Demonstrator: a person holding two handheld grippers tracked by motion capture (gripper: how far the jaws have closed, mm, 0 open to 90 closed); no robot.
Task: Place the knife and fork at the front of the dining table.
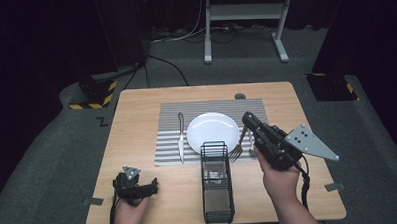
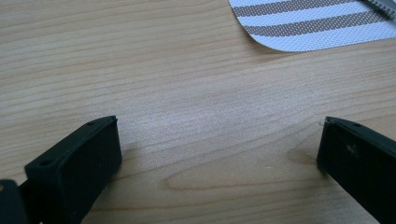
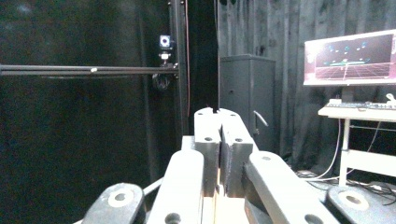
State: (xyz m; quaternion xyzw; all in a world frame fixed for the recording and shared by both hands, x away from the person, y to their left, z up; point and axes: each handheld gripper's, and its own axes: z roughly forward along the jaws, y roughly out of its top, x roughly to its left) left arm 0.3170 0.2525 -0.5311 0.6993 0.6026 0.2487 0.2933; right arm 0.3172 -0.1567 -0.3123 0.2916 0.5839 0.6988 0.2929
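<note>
**High view.** A white plate (image 1: 212,132) sits mid-way on a striped placemat (image 1: 170,143) on the wooden worktop (image 1: 136,119). A fork (image 1: 239,144) lies just right of the plate on the mat, its tines pointing toward the person. A knife (image 1: 181,135) lies just left of the plate. A black wire basket (image 1: 216,186) stands in front of the plate, nearer the person. The right gripper (image 1: 246,118) is right of the plate with its tip over the fork's handle end. From here I cannot tell whether it touches the fork. The left gripper (image 1: 151,186) rests well left of the plate, close to the near edge.

**Left gripper view.** The left gripper (image 2: 219,149) has its jaws spread wide over bare wood with nothing between them. A corner of the placemat (image 2: 303,23) shows beyond.

**Right gripper view.** The right gripper (image 3: 219,114) has its jaws pressed together with nothing visible between them. It looks out level into the dark room.

**Handling.** The fork looks like a stiff, light metal piece, smooth and probably slippery. It lies flat, so it is hard to get under. The best hold is probably across the narrow handle, near its middle, with the jaws coming down on either side. A grip too near one end would let it swing.
</note>
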